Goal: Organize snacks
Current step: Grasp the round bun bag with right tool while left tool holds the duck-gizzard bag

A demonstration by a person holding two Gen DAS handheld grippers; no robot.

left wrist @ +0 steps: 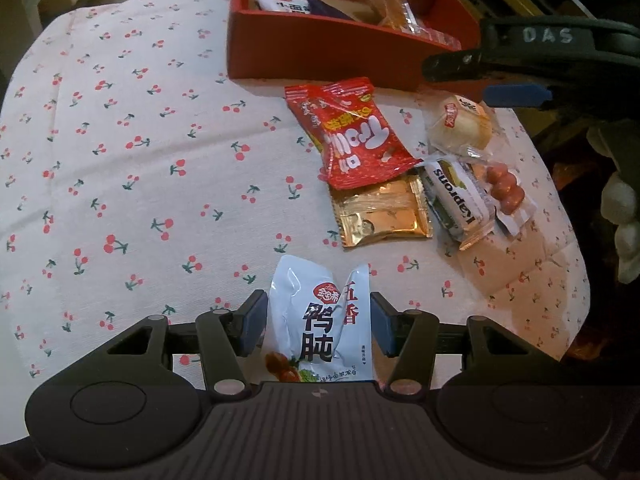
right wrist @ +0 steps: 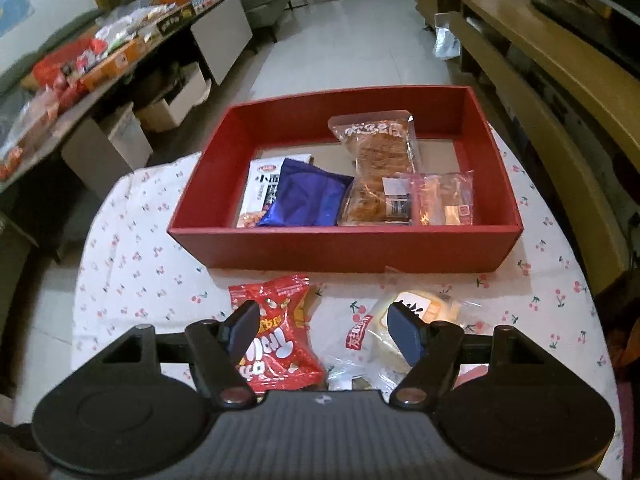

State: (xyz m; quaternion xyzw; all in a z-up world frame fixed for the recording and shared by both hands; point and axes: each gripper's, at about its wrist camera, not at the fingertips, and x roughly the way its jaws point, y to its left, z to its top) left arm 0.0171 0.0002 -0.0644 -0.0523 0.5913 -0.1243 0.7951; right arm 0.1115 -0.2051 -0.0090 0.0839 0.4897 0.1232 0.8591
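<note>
One white pouch (left wrist: 320, 320) upright, lengthwise between fingers (left wrist: 256, 320)

Between my left gripper's (left wrist: 319, 322) matt black plastic arms sits a white pouch (left wrist: 320, 328) of glossy, crinkled film. Ahead of it, the red pack (left wrist: 352, 136) is shiny plastic and the gold pack (left wrist: 382, 214) is reflective foil. The tablecloth (left wrist: 140, 160) is matt woven cloth with a fine ribbed texture. Ahead of my right gripper (right wrist: 324, 330), the red box (right wrist: 344, 246) looks like matt card. In it, the blue pack (right wrist: 306, 200) is satin foil; the cake wrap (right wrist: 376, 140) is clear film.
</note>
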